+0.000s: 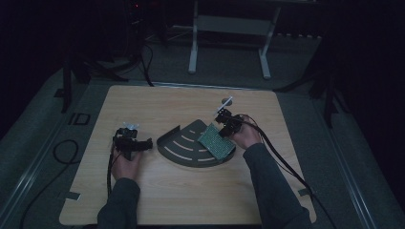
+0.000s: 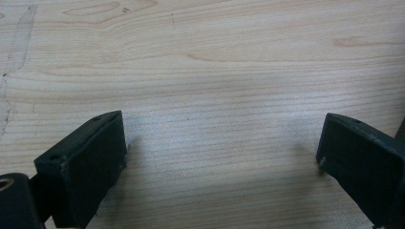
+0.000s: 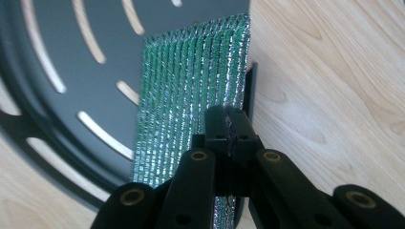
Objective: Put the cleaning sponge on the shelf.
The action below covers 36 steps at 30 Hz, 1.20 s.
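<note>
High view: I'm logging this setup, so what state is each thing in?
Green pad: pinched at its edge, lying on the tray.
Tray: flat on the table, slots uncovered at left.
Right gripper: shut on the green pad.
Left gripper: open, over bare wood.

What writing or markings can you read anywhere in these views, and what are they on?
"ID": pale letters on the grey floor left of the table.
Green sponge pad, held by the right gripper: no writing seen.
Grey slotted tray: no label visible.
</note>
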Motion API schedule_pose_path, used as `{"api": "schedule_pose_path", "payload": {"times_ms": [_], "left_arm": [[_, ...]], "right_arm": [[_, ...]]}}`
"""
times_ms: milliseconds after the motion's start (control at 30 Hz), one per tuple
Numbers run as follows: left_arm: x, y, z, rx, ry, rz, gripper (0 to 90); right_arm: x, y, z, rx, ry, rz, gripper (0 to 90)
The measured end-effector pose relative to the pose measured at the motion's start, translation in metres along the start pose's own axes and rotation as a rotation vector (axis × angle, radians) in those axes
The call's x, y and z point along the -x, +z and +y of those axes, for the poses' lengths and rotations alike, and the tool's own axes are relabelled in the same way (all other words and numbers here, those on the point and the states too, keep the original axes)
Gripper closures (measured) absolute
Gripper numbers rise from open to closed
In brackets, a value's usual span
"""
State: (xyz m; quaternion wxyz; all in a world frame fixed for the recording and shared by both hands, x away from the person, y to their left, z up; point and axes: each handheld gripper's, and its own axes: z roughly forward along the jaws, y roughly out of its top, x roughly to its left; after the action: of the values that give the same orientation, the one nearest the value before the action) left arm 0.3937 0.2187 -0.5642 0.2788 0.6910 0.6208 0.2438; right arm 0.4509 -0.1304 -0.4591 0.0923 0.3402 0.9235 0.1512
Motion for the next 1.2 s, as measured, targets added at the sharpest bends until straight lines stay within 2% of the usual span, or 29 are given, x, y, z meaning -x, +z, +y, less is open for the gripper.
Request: {"api": "schedule_pose_path", "payload": {"times_ms": [133, 300, 533, 933, 1200], "left_arm": [[0.000, 0.000, 0.000, -0.001, 0.001, 0.000, 3.4], [0.000, 0.000, 0.000, 0.000, 0.000, 0.000, 3.4], [0.000, 0.000, 0.000, 0.000, 0.000, 0.000, 3.4], [0.000, 0.000, 0.000, 0.000, 0.000, 0.000, 3.4], [0.000, 0.000, 0.000, -0.001, 0.001, 0.000, 3.4]], "right_arm": [[0.003, 0.002, -0.005, 0.008, 0.012, 0.006, 89.5], [0.003, 0.002, -0.007, 0.015, 0.002, -0.001, 89.5], [0.001, 0.009, -0.006, 0.006, -0.019, -0.036, 89.3], [-0.001, 0.012, -0.004, -0.005, -0.044, -0.056, 89.1], [0.000, 0.012, -0.004, -0.007, -0.043, -0.055, 88.9]]}}
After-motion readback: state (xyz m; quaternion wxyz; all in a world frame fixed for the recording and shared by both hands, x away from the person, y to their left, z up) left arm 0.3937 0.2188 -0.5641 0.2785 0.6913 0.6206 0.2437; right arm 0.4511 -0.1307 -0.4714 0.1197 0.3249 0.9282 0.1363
